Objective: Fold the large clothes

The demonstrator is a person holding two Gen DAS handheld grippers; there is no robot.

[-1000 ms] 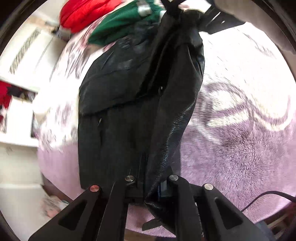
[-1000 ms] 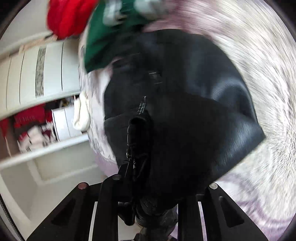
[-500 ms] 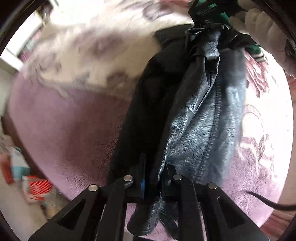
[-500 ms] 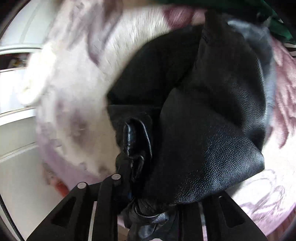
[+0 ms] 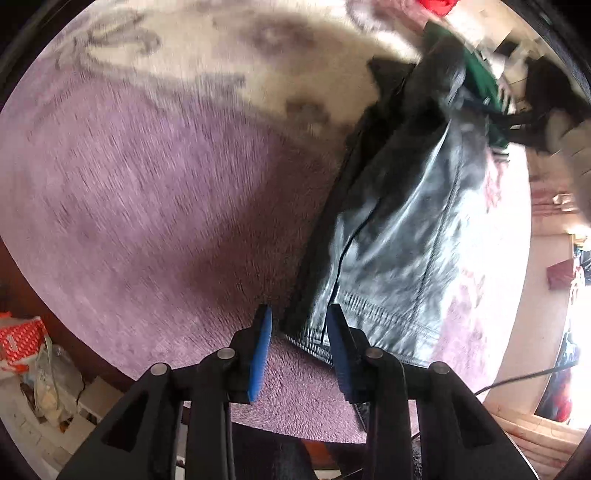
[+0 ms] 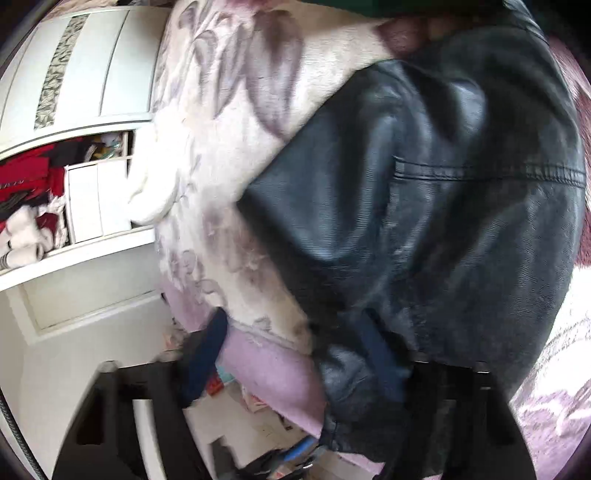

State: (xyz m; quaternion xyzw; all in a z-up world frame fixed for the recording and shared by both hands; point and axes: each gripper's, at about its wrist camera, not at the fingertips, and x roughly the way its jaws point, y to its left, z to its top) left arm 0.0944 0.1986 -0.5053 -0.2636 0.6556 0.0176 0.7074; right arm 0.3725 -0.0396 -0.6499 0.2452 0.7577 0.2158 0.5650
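Closest to me, the left gripper [image 5: 299,347] points steeply down at the near edge of the bed, and its blue pads [image 5: 260,350] have just been spreading apart. The hem corner of the black leather jacket [image 5: 391,236] lies between them, yet neither pad presses on it, so I judge that corner released onto the purple blanket [image 5: 147,206].

The right gripper [image 6: 295,365] is blurred; its jaws have just been closing a little, one finger bare over the bed's edge, the other against bunched leather. I cannot tell whether it pinches the fabric.

The jacket lies flat as a long strip, its long axis running from the left gripper's tips away and to the right, toward the right gripper at the far end. The next fold probably turns on that line: one end has to travel along it to meet the other, and each gripper sits by its own end.

Beyond lie a green garment [image 5: 480,85], something red [image 5: 437,5], and a white wardrobe [image 6: 74,66].
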